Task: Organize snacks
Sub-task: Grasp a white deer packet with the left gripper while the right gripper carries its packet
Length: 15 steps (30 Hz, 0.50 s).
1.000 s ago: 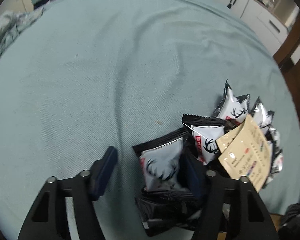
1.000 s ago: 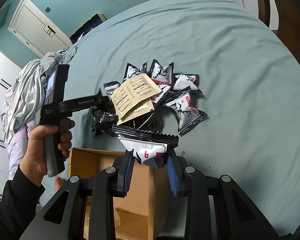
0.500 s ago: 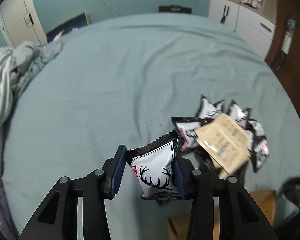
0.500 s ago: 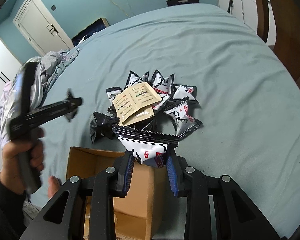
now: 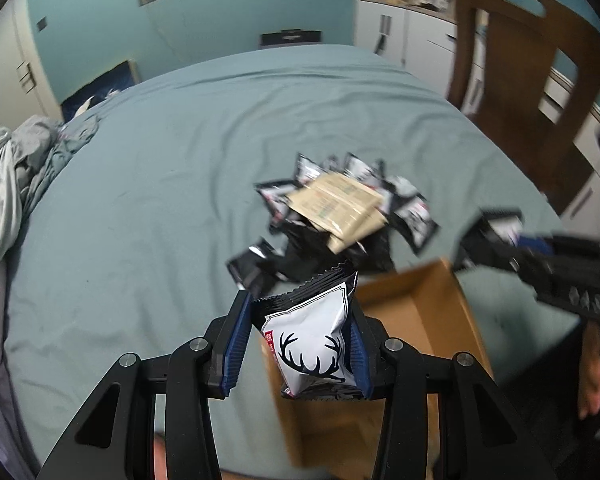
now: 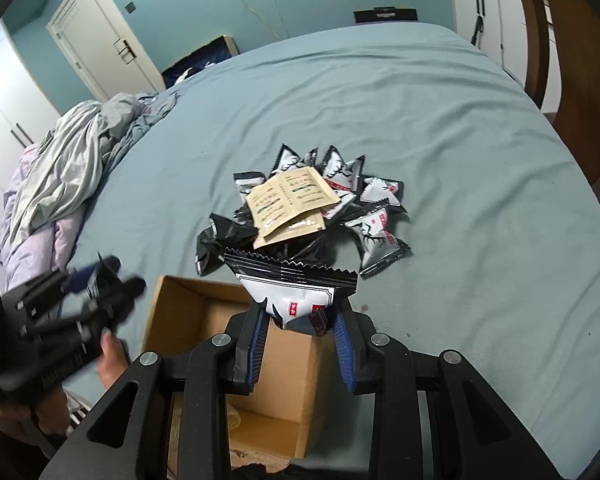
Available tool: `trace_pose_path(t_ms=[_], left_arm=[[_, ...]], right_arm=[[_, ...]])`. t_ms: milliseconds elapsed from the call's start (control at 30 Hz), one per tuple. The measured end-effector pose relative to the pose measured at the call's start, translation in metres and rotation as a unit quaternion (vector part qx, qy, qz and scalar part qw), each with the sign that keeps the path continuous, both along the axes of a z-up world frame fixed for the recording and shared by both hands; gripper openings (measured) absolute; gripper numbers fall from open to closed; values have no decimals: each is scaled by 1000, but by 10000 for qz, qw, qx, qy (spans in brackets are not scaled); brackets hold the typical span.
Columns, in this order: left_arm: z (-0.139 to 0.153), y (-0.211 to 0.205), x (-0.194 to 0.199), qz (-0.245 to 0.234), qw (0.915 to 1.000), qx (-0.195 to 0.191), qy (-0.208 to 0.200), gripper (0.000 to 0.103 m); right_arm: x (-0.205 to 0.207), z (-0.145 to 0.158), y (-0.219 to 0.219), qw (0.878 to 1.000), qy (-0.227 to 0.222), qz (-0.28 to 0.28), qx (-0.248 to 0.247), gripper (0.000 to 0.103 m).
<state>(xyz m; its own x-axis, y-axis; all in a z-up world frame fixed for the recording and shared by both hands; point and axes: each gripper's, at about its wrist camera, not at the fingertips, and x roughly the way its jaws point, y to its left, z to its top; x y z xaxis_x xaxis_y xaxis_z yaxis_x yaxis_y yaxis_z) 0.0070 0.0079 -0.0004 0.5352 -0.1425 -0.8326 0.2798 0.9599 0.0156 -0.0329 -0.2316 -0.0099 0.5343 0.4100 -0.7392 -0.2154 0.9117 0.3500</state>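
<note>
Snacks (image 6: pixel 320 208) lie piled on the bed (image 6: pixel 440 120) by the box (image 6: pixel 188 304). Each gripper, left (image 5: pixel 300 344) and right (image 6: pixel 300 336), pinches one packet over the box, apparently ready to drop it in.

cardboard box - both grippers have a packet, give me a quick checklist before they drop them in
1. Left gripper has its snack: ok, a deer-print packet sits pinched between the fingers.
2. Right gripper has its snack: ok, shut on a packet by its lower end.
3. Cardboard box open: ok, top open, inside partly visible.
4. Left packet above the opening: cannot tell, the view is blurred and it sits near the box's edge.
5. Right packet above the opening: cannot tell, it hangs in front of the box's near right corner.
6. Grippers apart from each other: ok, on opposite sides of the box.
</note>
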Motion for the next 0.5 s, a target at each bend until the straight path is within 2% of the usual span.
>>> trace_pose_path(t_ms=[300, 400, 500], left_arm=[[-10, -17, -13, -191, 9996, 176, 111, 44], [-14, -16, -12, -130, 9996, 169, 166, 51], [-13, -14, -10, -10, 9996, 275, 70, 77]], right_arm=[[-14, -3, 5, 9998, 27, 179, -52, 29], [-16, -2, 9, 9997, 15, 241, -95, 29], [-17, -3, 16, 9993, -33, 296, -224, 29]])
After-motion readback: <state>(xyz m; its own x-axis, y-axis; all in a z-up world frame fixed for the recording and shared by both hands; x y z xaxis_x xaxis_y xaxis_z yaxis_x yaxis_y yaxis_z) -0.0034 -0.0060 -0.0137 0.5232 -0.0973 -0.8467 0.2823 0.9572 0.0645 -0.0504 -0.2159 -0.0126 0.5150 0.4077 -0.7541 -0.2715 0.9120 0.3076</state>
